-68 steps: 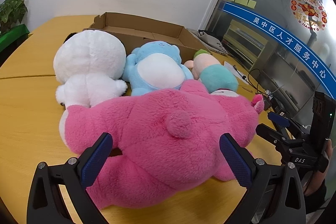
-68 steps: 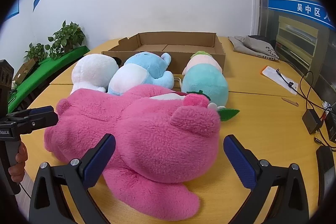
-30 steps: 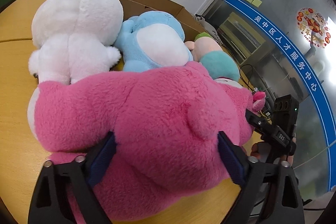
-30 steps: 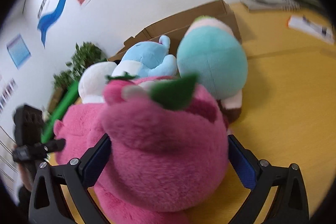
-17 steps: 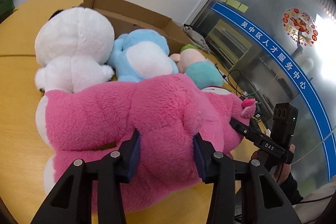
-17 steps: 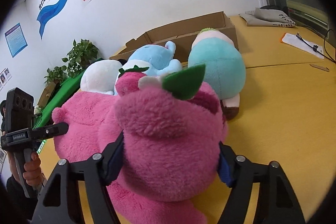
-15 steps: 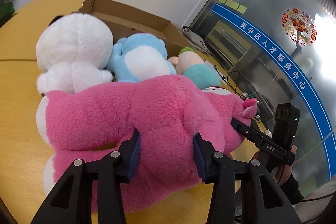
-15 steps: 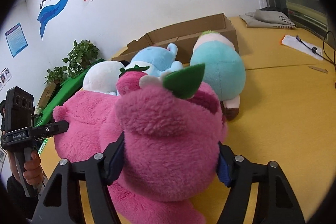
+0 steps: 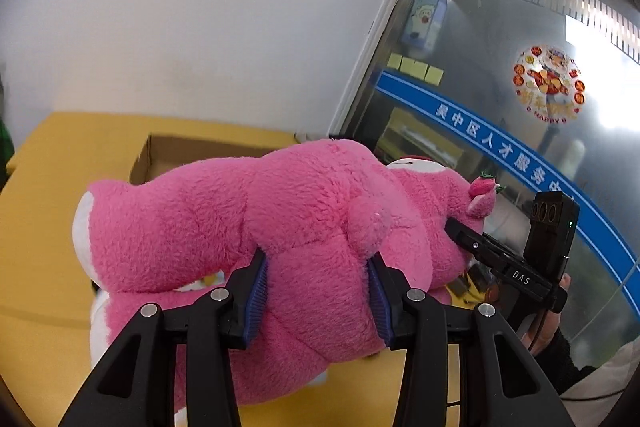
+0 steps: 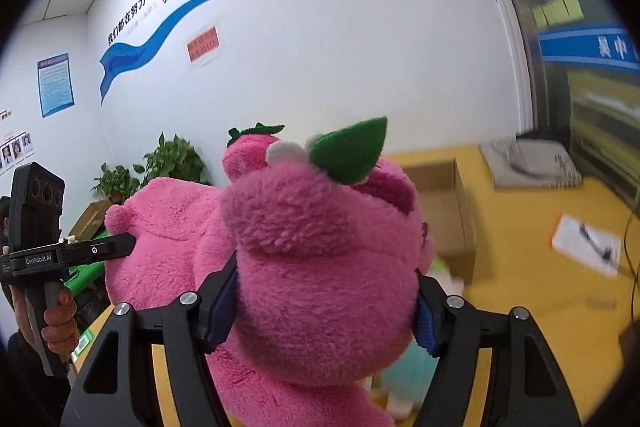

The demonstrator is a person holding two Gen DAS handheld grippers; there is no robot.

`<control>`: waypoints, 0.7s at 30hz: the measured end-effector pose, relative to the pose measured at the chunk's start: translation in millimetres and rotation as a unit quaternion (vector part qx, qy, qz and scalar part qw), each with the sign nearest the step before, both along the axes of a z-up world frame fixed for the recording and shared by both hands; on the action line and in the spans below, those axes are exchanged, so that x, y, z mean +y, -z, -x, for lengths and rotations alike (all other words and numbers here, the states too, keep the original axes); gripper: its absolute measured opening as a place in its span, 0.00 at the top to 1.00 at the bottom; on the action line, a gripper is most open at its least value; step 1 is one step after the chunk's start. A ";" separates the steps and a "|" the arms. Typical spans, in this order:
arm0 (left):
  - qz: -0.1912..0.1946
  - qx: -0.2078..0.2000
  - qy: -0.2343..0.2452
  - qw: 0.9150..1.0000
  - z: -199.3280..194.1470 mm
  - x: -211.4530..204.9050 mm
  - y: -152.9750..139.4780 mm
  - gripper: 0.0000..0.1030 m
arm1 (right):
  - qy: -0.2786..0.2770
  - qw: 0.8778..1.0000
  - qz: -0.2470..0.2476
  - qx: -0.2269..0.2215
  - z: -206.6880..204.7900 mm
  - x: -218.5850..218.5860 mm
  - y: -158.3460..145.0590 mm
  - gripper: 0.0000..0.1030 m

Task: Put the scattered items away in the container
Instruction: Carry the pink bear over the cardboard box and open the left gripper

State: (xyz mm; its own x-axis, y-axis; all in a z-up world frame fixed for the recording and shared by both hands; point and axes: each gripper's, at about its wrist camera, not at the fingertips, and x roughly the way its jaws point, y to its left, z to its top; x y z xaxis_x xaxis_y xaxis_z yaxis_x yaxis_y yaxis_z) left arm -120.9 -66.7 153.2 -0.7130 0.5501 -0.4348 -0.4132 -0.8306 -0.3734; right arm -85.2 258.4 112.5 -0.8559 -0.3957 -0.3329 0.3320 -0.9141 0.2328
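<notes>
The yellow table (image 9: pixel 36 227) spreads across the lower half of both views, with the cardboard box (image 9: pixel 180 151) left of centre in my left view, behind the pink plush bear (image 9: pixel 280 211) filling mid-frame. My left gripper (image 9: pixel 316 287) is clamped on its rump at lower centre. My right gripper (image 10: pixel 324 307) squeezes its head low in the right view.

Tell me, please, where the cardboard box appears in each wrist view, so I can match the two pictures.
Left wrist view: cardboard box left of centre, behind the pink plush bear.
Right wrist view: cardboard box right of centre, beyond the bear's head.
Shared landmark: the yellow table under it.
</notes>
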 end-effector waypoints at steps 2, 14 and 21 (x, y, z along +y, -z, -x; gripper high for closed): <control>0.000 0.006 -0.003 1.000 38.7 -2.7 -16.1 0.54 | 0.001 1.000 0.005 0.014 30.9 1.0 -18.8 0.32; 0.040 -0.021 -0.009 0.999 296.8 4.6 -14.0 0.54 | 0.054 0.997 0.059 0.012 257.9 19.3 -32.7 0.32; 0.066 -0.150 0.006 0.986 422.4 38.2 119.2 0.61 | 0.160 0.979 0.082 -0.097 369.3 34.7 70.4 0.32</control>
State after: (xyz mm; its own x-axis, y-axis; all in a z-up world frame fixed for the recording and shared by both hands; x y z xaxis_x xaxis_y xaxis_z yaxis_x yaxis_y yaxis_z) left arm -543.3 -28.5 33.9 -0.5346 0.4830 -0.6935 -0.3114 -0.8754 -0.3697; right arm -454.5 293.1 42.0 -0.8714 -0.1803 -0.4563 -0.0298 -0.9089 0.4160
